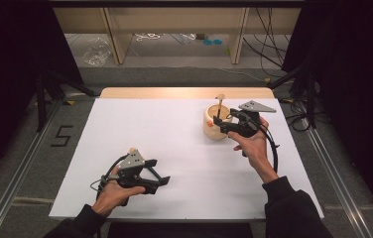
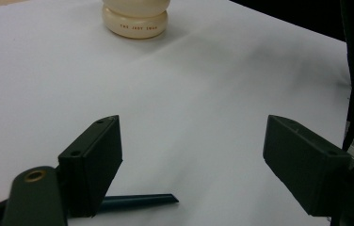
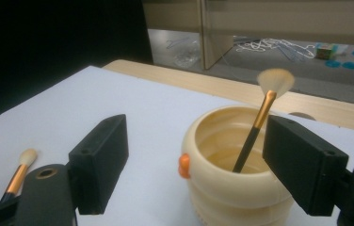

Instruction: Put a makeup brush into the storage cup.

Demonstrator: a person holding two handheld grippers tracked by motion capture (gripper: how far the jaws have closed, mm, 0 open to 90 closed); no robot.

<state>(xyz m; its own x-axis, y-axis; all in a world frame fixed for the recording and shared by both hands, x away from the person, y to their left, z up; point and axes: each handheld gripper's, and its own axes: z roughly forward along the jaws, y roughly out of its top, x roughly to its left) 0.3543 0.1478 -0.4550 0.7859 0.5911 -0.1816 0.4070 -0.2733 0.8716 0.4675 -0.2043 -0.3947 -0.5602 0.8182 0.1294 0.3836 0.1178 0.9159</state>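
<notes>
Left gripper [image 1: 160, 181] is resting low over the near left part of the white worktop [image 1: 184, 148], held in the person's left hand [image 1: 117, 191]. Its jaws are standing wide apart with nothing between them. In the left gripper view a dark brush handle [image 2: 137, 201] is lying flat on the worktop just beside the left-hand jaw, outside the gap.

Farther out, right gripper [image 1: 217, 122] is hovering at the cream pot [image 1: 216, 124] on the far right part of the worktop, held in the right hand [image 1: 251, 144]. Its jaws are spread wide, gripping nothing. In the right gripper view the pot [image 3: 234, 179] is sitting between and beyond the jaws. A makeup brush [image 3: 262, 117] is leaning inside the pot, bristles up, close to the right-hand jaw but apart from it.

Beyond the left-hand jaw, a second brush [image 3: 19, 173] is lying on the worktop.
</notes>
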